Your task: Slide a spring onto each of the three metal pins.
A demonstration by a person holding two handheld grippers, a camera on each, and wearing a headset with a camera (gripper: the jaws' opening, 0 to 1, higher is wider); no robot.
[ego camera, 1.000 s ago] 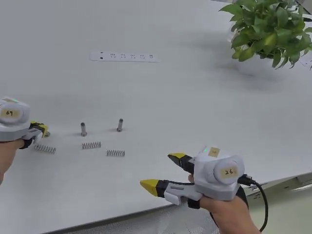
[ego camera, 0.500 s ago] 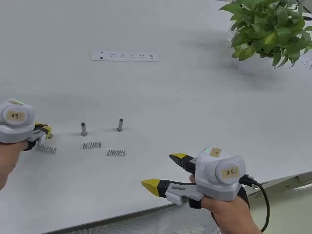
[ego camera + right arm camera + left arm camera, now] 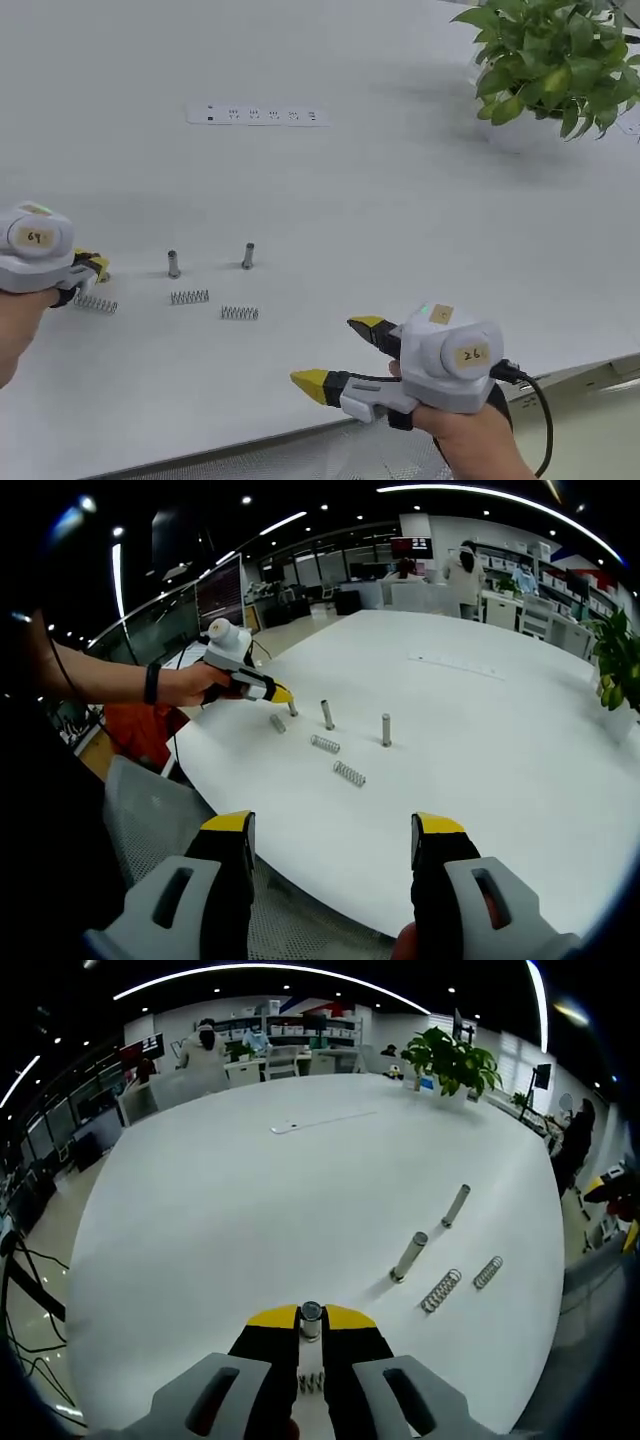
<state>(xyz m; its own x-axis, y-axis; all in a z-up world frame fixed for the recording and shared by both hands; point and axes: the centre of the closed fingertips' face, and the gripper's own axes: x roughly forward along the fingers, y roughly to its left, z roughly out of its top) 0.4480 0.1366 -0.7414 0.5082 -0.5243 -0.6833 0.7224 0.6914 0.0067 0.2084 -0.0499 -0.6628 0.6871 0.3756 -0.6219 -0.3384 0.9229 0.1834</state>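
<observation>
Fingers [image 3: 268, 1320] of left gripper [image 3: 311, 1322], at 9 o'clock in head view, pinched close on first pin [image 3: 311, 1311]. First spring [image 3: 310, 1381] lies on table [image 3: 400, 200] beneath jaws. Right gripper [image 3: 337, 351], at 5 o'clock, spread wide, holding nothing. Second pin [image 3: 173, 264] and third pin [image 3: 248, 256] stand bare. Second spring [image 3: 189, 297] and third spring [image 3: 239, 313] lie loose just at their 6 o'clock. Progress, as judged: no spring on any pin yet, all three left to do.
</observation>
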